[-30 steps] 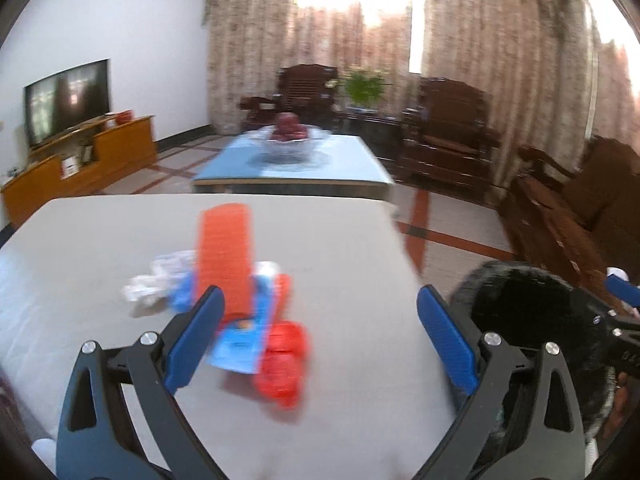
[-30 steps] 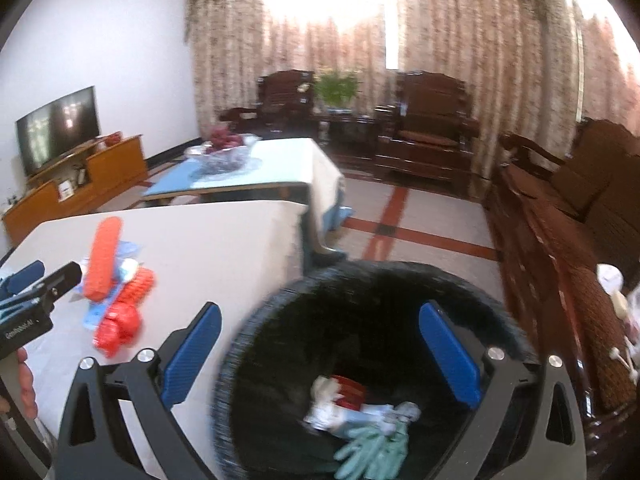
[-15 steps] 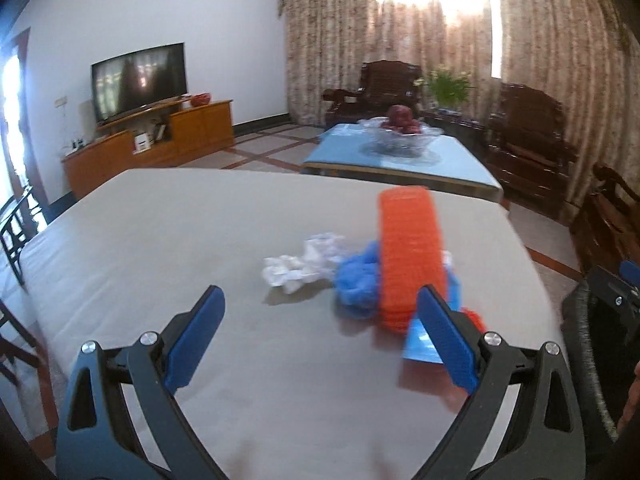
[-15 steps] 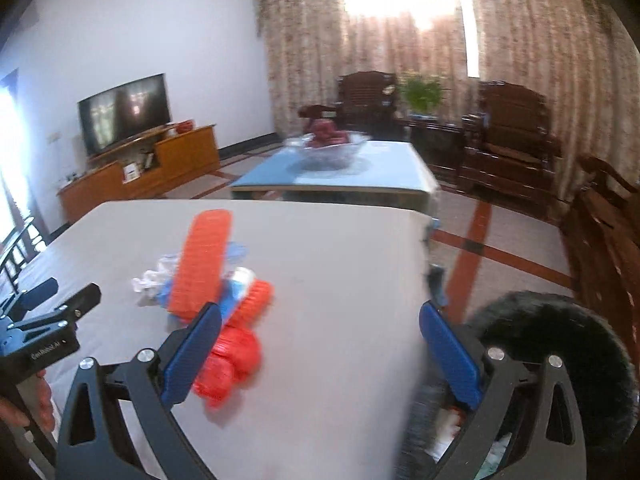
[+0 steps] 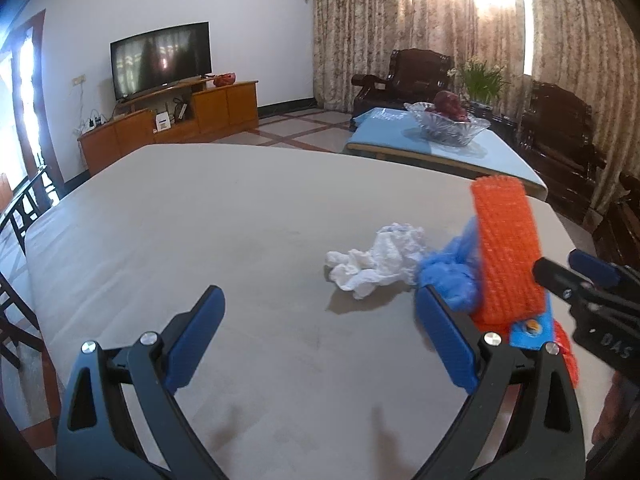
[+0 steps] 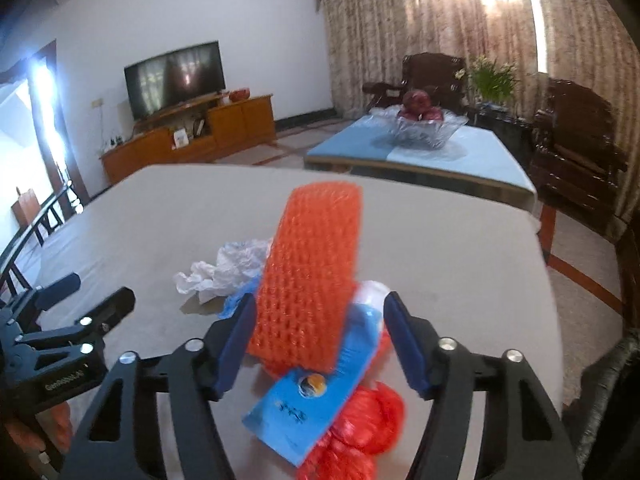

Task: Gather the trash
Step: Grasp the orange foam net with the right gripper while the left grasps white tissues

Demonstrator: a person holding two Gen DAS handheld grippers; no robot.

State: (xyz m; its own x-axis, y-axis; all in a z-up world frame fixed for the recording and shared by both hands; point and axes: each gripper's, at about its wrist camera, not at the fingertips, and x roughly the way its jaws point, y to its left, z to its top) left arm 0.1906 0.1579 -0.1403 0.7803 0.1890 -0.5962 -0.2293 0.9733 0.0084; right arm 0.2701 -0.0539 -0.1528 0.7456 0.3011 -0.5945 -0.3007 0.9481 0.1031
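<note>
A heap of trash lies on the grey table [image 5: 224, 216]: an orange foam net sleeve [image 5: 506, 248], a white crumpled plastic bag [image 5: 380, 260], a blue crumpled bag [image 5: 450, 276], a blue tube wrapper [image 6: 320, 388] and a red mesh bag [image 6: 360, 432]. My left gripper [image 5: 320, 328] is open and empty, left of the heap. My right gripper [image 6: 318, 340] is partly closed with its jaws on either side of the orange sleeve [image 6: 316, 276] and blue wrapper; contact is not clear. The right gripper also shows in the left wrist view [image 5: 580, 276].
The black trash bin's rim [image 6: 600, 380] shows at the right beside the table edge. Beyond the table stand a blue-topped coffee table with a glass fruit bowl [image 5: 446, 122], dark wooden armchairs [image 5: 556, 140], a TV [image 5: 160, 60] and a wooden cabinet.
Both grippers swung left, from the bin toward the trash heap. The right gripper came over the heap and narrowed its jaws around the orange sleeve. The left gripper stayed open.
</note>
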